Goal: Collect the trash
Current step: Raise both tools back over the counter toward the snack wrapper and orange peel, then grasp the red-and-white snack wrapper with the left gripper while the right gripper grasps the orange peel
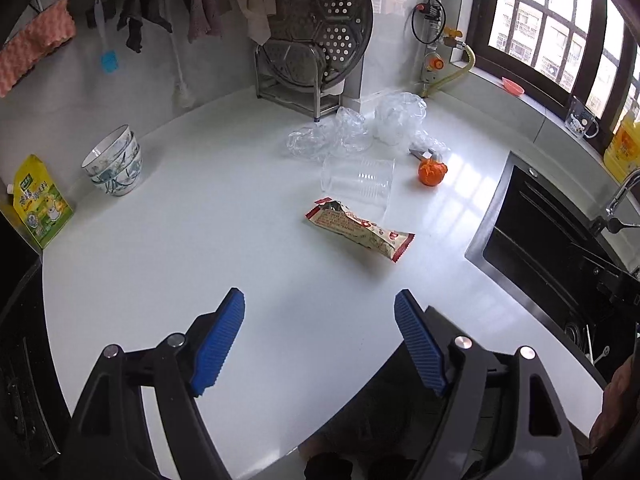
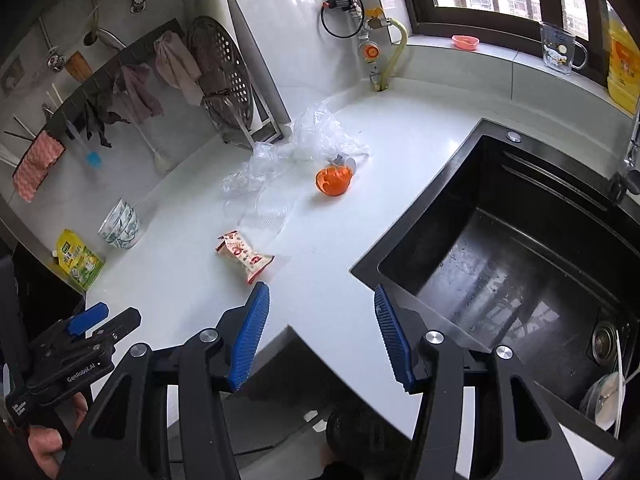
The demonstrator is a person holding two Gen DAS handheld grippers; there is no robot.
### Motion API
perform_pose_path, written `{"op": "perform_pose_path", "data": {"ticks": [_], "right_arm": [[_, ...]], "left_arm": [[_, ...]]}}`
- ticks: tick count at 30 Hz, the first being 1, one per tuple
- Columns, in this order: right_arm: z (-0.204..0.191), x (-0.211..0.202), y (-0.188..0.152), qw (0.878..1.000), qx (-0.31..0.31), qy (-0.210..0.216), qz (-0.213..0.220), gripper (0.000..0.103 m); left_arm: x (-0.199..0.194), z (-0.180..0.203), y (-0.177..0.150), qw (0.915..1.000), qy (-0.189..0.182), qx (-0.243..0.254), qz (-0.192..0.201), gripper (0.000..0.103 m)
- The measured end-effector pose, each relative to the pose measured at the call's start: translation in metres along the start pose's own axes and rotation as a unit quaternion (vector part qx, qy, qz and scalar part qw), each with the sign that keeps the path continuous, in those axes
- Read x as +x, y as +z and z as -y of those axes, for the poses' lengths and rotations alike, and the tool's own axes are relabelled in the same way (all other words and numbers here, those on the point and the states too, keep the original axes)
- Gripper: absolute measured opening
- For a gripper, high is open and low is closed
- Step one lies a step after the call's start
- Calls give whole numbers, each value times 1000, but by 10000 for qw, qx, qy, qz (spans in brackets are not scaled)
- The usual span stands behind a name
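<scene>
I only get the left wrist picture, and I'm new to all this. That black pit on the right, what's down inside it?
Observer: It's a sink; a plate and a white stick rest near its drain.
Operator: And the orange thing, whole fruit?
Observer: No, the right view shows the orange peel hollow, opened upward.
Operator: Is the other gripper holding something?
Observer: No, the right gripper is open and empty above the counter edge.

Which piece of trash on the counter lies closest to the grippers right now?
The red-and-beige snack wrapper, lying flat. The clear plastic cup, the crumpled plastic bags and the orange peel all sit beyond it.
</scene>
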State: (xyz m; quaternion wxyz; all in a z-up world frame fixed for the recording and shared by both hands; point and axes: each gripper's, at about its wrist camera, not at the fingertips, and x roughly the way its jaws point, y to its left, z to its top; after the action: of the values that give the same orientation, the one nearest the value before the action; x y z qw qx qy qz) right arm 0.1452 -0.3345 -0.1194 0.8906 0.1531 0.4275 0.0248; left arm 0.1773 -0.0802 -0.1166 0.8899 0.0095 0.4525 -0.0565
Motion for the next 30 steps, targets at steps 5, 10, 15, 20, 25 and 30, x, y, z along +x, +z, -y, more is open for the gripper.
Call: {"op": "perform_pose_path", "data": {"ticks": [5, 10, 15, 20, 25, 30], "right_arm": [[2, 46, 35, 9994, -284, 22, -178, 53], [11, 98, 71, 9976, -535, 142, -412, 53], [22, 148, 106, 9954, -658, 317, -622, 53], [31, 190, 129, 9933, -676, 464, -814, 53], [38, 222, 143, 9921, -542, 548, -993, 53], [43, 241, 146, 9907, -391, 619, -1145, 53]], "left_arm": [[39, 2, 13, 9992, 146, -324, -204, 78], [70, 9, 20, 9957, 410, -744, -359, 78], [97, 15, 27, 9893, 627, -1228, -467, 78], [122, 18, 31, 9821, 795, -1615, -559, 79], [141, 24, 35, 9772, 932, -1797, -635, 79], [149, 27, 41, 9755, 985, -1886, -565, 80]]}}
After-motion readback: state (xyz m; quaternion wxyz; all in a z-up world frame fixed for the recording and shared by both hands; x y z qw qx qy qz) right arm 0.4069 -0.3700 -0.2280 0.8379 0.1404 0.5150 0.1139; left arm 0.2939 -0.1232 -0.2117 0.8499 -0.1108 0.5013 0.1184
